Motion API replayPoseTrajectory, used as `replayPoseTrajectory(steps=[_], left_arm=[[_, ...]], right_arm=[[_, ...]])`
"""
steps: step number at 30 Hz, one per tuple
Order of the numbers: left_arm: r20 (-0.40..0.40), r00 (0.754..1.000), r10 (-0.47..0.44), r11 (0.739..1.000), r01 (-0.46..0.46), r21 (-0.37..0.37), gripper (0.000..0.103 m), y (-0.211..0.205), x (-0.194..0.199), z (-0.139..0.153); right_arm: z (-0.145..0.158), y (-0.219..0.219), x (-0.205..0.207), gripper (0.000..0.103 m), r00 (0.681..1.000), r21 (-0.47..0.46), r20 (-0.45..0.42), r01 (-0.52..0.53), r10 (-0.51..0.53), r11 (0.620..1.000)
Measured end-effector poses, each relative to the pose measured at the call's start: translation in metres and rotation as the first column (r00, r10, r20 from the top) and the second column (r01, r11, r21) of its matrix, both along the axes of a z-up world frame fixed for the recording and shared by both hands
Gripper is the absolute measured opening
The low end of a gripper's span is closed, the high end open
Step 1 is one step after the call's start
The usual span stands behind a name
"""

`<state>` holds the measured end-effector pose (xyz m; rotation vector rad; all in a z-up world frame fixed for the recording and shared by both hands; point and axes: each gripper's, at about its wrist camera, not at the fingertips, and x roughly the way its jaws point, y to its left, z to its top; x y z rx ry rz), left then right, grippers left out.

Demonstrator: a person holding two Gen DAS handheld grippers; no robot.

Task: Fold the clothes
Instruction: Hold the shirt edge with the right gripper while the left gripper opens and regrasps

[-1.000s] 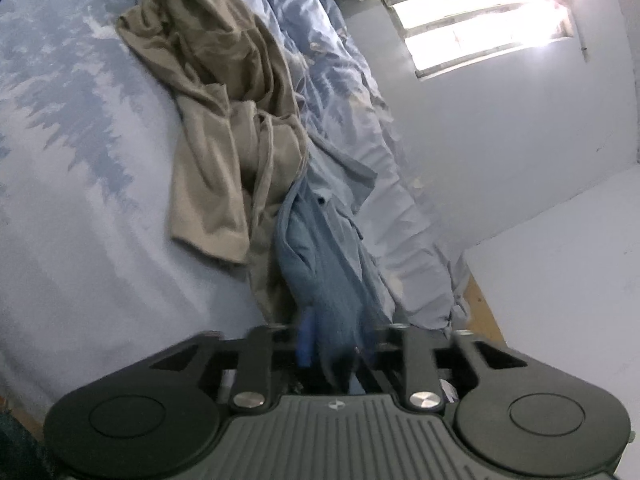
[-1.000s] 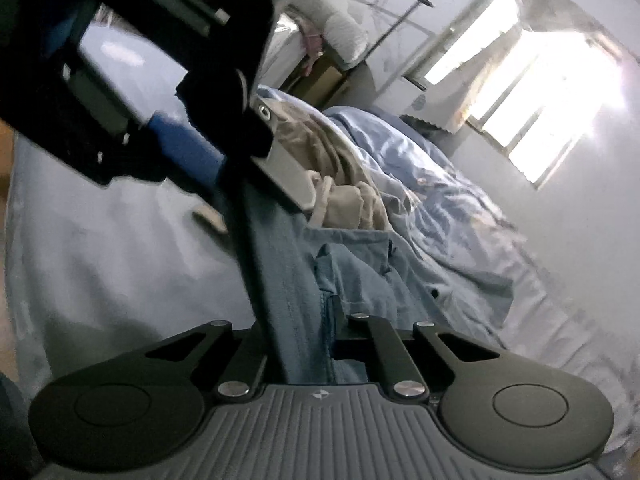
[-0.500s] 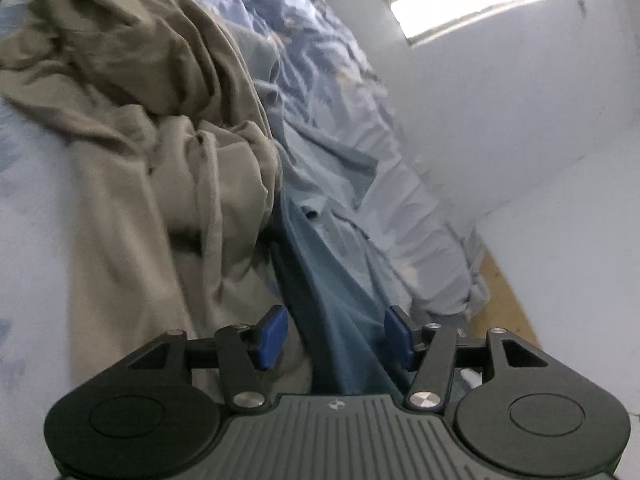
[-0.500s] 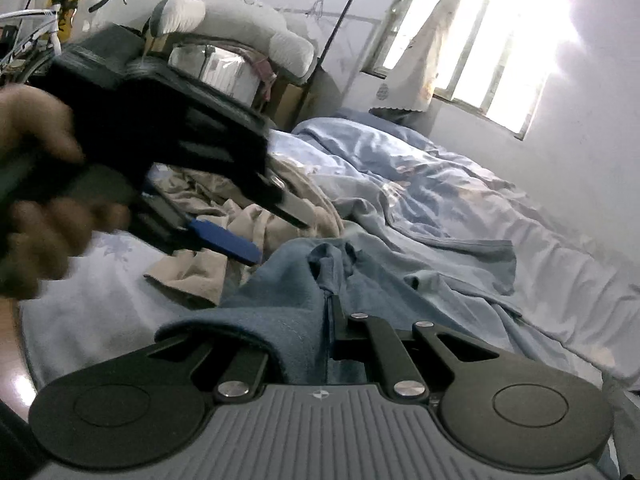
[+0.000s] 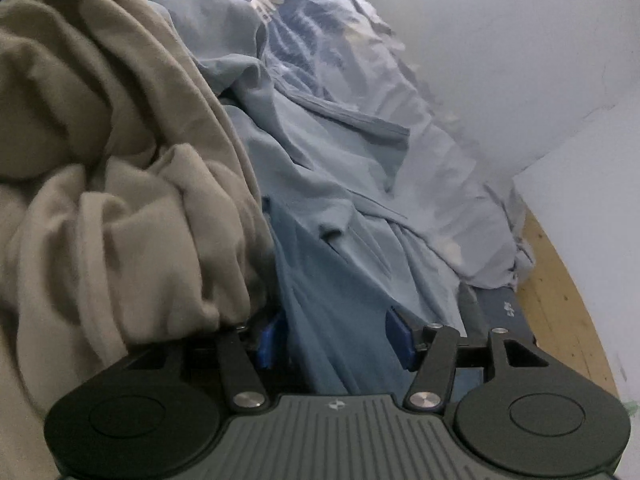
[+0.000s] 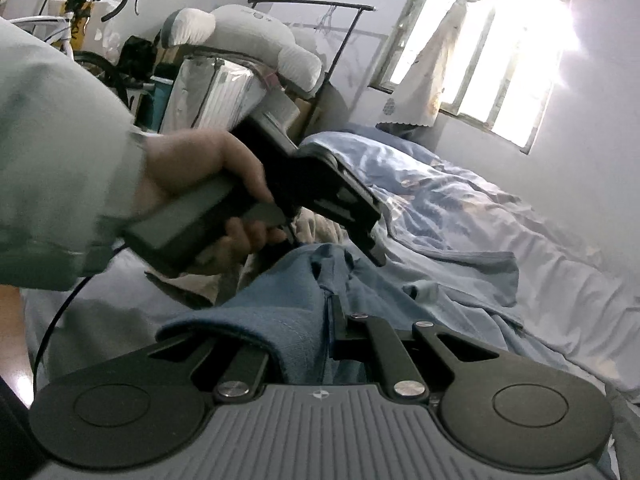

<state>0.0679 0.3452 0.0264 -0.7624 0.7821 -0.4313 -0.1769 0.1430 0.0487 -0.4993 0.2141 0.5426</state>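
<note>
The blue shirt (image 5: 336, 320) is a soft mid-blue garment, rumpled and drawn out into a long strip. In the left wrist view it runs from the bottom centre up toward the middle of the frame, with a small flap folded over near its middle. In the right wrist view (image 6: 280, 320) one thick folded edge humps up at lower centre, and the rest spreads away to the right over the bed. The tan garment (image 5: 112, 168) is a beige heap of deep folds filling the left half of the left wrist view, touching the shirt's left edge. In the right wrist view only a crumpled bit (image 6: 316, 224) shows at centre.
</note>
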Motion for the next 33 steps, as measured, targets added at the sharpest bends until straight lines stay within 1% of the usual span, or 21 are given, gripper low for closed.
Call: replayPoseTrajectory(steps=[3, 6, 10, 13, 18, 21, 22, 23, 24, 27, 30, 33], left_arm=[[-0.023, 1.000, -0.020, 0.999, 0.021, 0.036, 0.054, -0.005, 0.018, 0.001], [-0.052, 0.998, -0.027, 0.998, 0.030, 0.048, 0.054, -0.006, 0.030, 0.004], [-0.049, 0.998, -0.027, 0.999, 0.028, 0.036, 0.054, -0.003, 0.032, 0.005], [-0.050, 0.998, -0.027, 0.999, 0.028, 0.030, 0.054, -0.001, 0.030, 0.006], [-0.070, 0.998, -0.004, 0.998, 0.008, 0.057, 0.054, -0.008, 0.036, 0.008], [-0.090, 0.995, 0.040, 0.997, -0.034, 0.064, 0.046, -0.011, 0.040, 0.006], [-0.098, 0.993, 0.058, 0.997, -0.051, 0.065, 0.033, -0.011, 0.040, 0.005], [-0.105, 0.991, 0.079, 0.995, -0.072, 0.070, 0.009, -0.010, 0.041, 0.005], [-0.109, 0.989, 0.096, 0.994, -0.089, 0.071, 0.002, -0.009, 0.040, 0.004], [-0.097, 0.990, 0.100, 0.994, -0.095, 0.058, 0.002, -0.006, 0.037, 0.006], [-0.071, 0.992, 0.107, 0.992, -0.102, 0.072, 0.002, -0.008, 0.033, 0.017], [-0.029, 0.993, 0.114, 0.992, -0.113, 0.052, 0.002, -0.007, 0.027, 0.031]], right_arm=[[0.001, -0.003, 0.000, 0.003, 1.000, 0.010, 0.004, -0.003, 0.003, 1.000], [0.001, -0.005, -0.002, 0.003, 1.000, 0.015, 0.010, -0.009, 0.009, 1.000], [0.004, -0.011, -0.007, 0.003, 1.000, 0.045, 0.025, -0.012, 0.011, 0.999], [0.012, -0.016, -0.013, 0.003, 0.999, 0.064, 0.050, -0.026, 0.023, 0.998], [0.024, -0.031, -0.019, 0.003, 0.997, 0.105, 0.066, -0.039, 0.032, 0.994], [0.027, -0.038, -0.022, 0.003, 0.997, 0.112, 0.066, -0.042, 0.035, 0.993], [0.027, -0.039, -0.022, 0.003, 0.997, 0.112, 0.062, -0.043, 0.036, 0.993], [0.027, -0.040, -0.023, 0.003, 0.998, 0.112, 0.058, -0.042, 0.036, 0.993], [0.028, -0.041, -0.024, 0.003, 0.998, 0.113, 0.056, -0.042, 0.035, 0.993], [0.028, -0.044, -0.025, 0.003, 0.998, 0.118, 0.052, -0.042, 0.036, 0.992], [0.028, -0.047, -0.027, 0.003, 0.998, 0.124, 0.055, -0.042, 0.035, 0.991], [0.028, -0.052, -0.028, 0.003, 0.998, 0.127, 0.058, -0.037, 0.029, 0.991]])
